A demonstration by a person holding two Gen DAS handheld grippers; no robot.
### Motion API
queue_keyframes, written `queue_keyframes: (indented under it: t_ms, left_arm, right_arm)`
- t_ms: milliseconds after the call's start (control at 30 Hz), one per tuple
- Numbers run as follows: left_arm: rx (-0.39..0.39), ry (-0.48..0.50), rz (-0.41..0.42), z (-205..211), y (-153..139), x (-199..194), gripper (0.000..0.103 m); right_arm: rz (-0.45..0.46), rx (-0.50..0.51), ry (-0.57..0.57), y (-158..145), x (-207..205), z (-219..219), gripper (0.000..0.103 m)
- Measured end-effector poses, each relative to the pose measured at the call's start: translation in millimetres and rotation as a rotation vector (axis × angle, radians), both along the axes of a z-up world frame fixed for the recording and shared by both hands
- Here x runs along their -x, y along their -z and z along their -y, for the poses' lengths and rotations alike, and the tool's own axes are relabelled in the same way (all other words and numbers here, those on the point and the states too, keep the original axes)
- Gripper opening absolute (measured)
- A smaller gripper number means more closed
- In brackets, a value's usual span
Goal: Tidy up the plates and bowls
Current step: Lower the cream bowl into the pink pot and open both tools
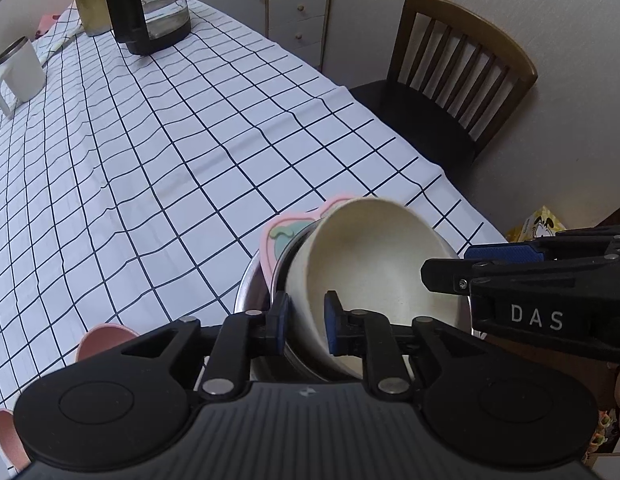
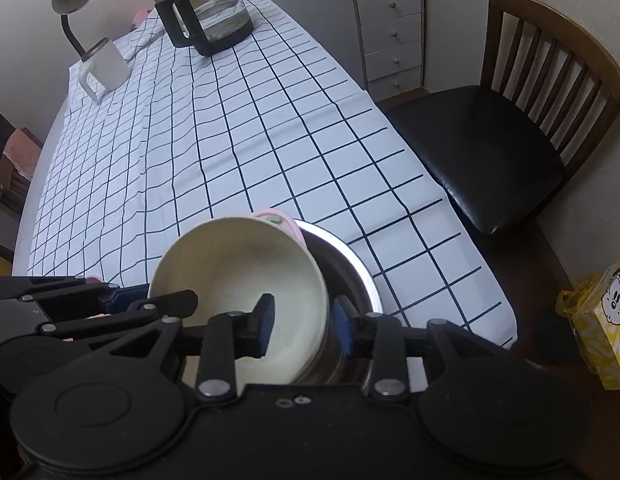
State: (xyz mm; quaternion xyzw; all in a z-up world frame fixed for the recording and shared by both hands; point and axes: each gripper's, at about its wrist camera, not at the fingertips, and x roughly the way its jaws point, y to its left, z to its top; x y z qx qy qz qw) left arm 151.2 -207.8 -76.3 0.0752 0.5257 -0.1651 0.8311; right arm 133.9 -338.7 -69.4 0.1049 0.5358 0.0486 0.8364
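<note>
Both my grippers straddle the cream bowl's (image 1: 365, 264) rim at lower centre: left gripper (image 1: 306, 322) clamps narrow, right gripper (image 2: 302, 326) looks looser. I'd lower it level into the steel bowl (image 2: 349, 268). Count: one cream bowl, one steel, one pink plate (image 1: 276, 240).

Left hand-held gripper (image 1: 306, 322) part-closed, right hand-held gripper (image 2: 304, 326) part-closed, side by side

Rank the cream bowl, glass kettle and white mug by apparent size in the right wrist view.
1. cream bowl, largest, though nearest the camera
2. glass kettle
3. white mug, smallest; it stands about as far off as the kettle
</note>
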Motion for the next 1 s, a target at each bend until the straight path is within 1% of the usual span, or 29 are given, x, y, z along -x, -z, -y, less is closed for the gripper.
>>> queue_keyframes:
  t_ms: [33,67,167,233,433,500,533,600,667,733,833,933,1000]
  left_arm:
    - [-0.003,0.001,0.008,-1,-2,2,0.026]
    - [0.002,0.004,0.015,-2,-4,4,0.03]
    - [0.013,0.004,0.025,-7,-11,9,0.03]
    - [0.024,0.005,0.034,-11,-16,13,0.03]
    - [0.042,0.007,0.081,-18,-36,26,0.03]
    - [0.054,0.005,0.093,-20,-43,30,0.03]
    - [0.061,0.004,0.099,-22,-46,32,0.032]
    - [0.072,0.001,0.122,-24,-53,37,0.04]
    - [0.072,-0.013,0.163,-27,-60,43,0.055]
    - [0.076,-0.02,0.189,-31,-67,47,0.059]
    - [0.082,-0.044,0.21,-37,-72,50,0.06]
    - [0.082,-0.073,0.227,-41,-73,53,0.069]
    - [0.079,-0.095,0.238,-42,-71,55,0.07]
  right_arm:
    - [0.004,0.001,0.001,-2,1,0,0.036]
    - [0.009,0.0,0.0,-4,2,0,0.037]
    - [0.023,0.002,-0.001,-9,7,0,0.04]
    - [0.035,0.0,-0.006,-15,11,1,0.04]
    - [0.075,0.005,-0.026,-34,24,-3,0.044]
    - [0.09,0.002,-0.033,-41,29,-4,0.046]
    - [0.1,0.004,-0.037,-45,32,-5,0.049]
    - [0.123,0.014,-0.052,-52,37,-6,0.051]
    - [0.15,0.022,-0.069,-59,42,-7,0.057]
    - [0.183,0.016,-0.087,-65,46,-6,0.064]
    - [0.222,0.008,-0.114,-72,48,-3,0.068]
    - [0.244,0.011,-0.152,-75,50,-1,0.076]
    - [0.258,0.018,-0.179,-74,50,2,0.081]
